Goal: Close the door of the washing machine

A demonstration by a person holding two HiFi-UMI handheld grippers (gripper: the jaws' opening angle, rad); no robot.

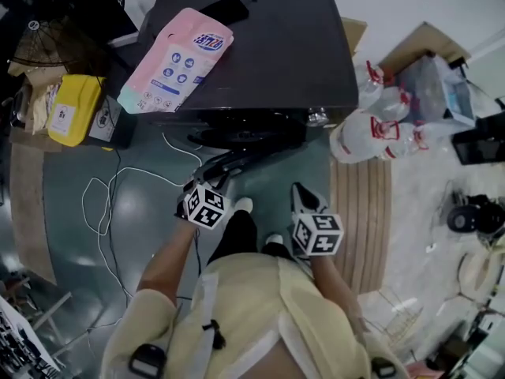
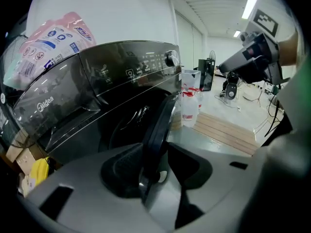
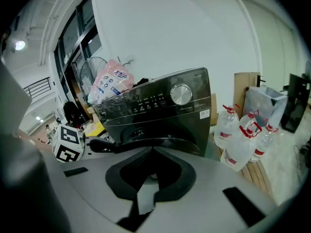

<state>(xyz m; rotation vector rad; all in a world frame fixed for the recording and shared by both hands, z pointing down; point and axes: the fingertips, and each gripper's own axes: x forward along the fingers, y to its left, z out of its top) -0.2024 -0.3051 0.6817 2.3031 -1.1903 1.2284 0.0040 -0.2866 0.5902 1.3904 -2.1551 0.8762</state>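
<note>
A dark front-loading washing machine (image 1: 260, 54) stands ahead of me, its round door (image 2: 158, 125) swung partway out. In the left gripper view the door's edge runs up between the jaws of my left gripper (image 2: 158, 171). The left pad lies against the edge and the right pad stands off it with a gap, so the gripper is open. In the head view my left gripper (image 1: 213, 178) reaches the door from the left. My right gripper (image 1: 302, 192) hangs to the right of the door, off it, shut with nothing in it. In the right gripper view the door (image 3: 146, 143) shows as a dark band just beyond the right gripper (image 3: 151, 154).
A pink detergent pouch (image 1: 177, 58) and a black item (image 1: 225, 8) lie on the machine. Large water bottles (image 1: 379, 133) and wooden boards (image 1: 363, 212) are on the right. A yellow container (image 1: 75, 109), a fan (image 1: 63, 6) and a white cable (image 1: 106, 204) are on the left.
</note>
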